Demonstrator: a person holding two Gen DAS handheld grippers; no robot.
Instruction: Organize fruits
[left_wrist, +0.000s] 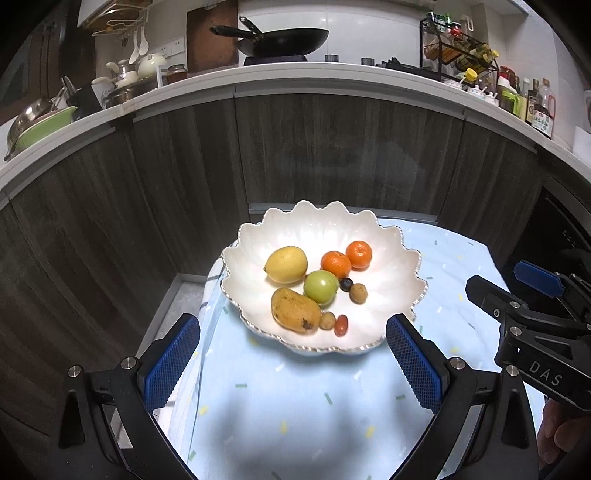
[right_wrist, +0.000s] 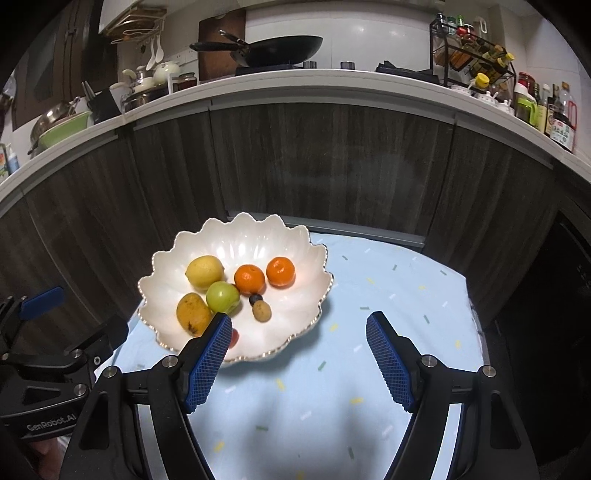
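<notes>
Partly hidden fruit

In your right wrist view, the right tool's finger (right_wrist: 207, 363) covers most of the small red fruit (right_wrist: 235, 338); your hand (left_wrist: 557, 439) is cut off at the edge.

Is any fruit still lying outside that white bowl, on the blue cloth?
No. All the fruit, such as the lemon and mango, sits inside the white bowl; the blue cloth holds none.

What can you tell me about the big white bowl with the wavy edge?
The white bowl looks like glossy, pearly ceramic, shaped like an open flower, with a scalloped, silvery rim. It sits upright on a pale blue cloth and holds all the fruit. Neither pair of tongs touches it.
</notes>
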